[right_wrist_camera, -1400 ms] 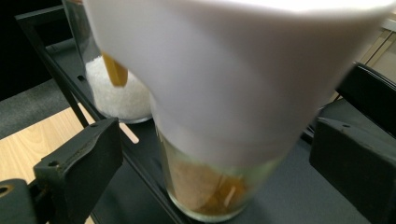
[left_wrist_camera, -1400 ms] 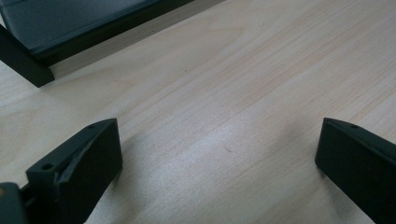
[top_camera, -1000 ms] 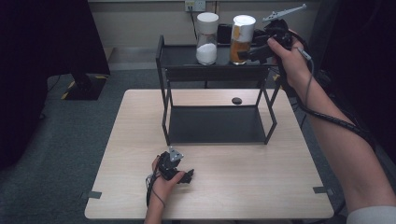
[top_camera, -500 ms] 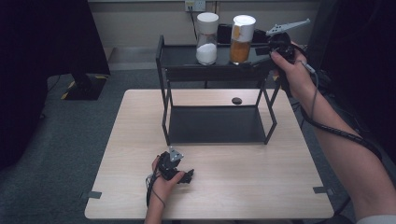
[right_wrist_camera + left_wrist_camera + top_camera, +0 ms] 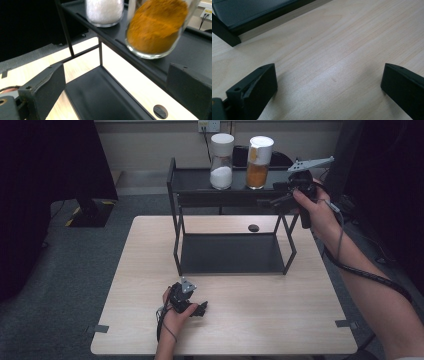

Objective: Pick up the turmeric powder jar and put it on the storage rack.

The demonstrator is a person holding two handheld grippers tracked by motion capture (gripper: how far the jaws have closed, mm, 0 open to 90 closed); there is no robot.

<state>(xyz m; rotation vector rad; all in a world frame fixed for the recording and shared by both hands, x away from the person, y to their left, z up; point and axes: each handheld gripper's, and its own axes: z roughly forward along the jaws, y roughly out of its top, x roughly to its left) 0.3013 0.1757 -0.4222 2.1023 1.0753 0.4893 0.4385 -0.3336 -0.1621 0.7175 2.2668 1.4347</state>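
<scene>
A black two-level rack (image 5: 230, 195) stands at the back of the wooden table (image 5: 125, 295). Its top shelf carries a jar of white powder (image 5: 221, 161) and a jar of orange powder (image 5: 259, 162), both upright. My right gripper (image 5: 272, 201) hovers open at the rack's right end, just below and to the right of the orange jar (image 5: 156, 27), holding nothing. In the right gripper view the white jar (image 5: 105, 12) stands beyond it, and the right gripper (image 5: 117, 72) gapes wide. My left gripper (image 5: 201, 309) rests open on the table near the front edge; its left gripper view (image 5: 329, 72) has bare wood between the jaws.
A small black disc (image 5: 253, 227) lies on the table behind the rack's lower tray (image 5: 230, 255). The rack's front foot (image 5: 227, 37) is close ahead of the left gripper. Grey floor surrounds the table, and a wall outlet (image 5: 209, 126) sits behind.
My right gripper has drawn back from the orange jar, moving right and down. The jar stays on the top shelf. The left gripper has not moved.
</scene>
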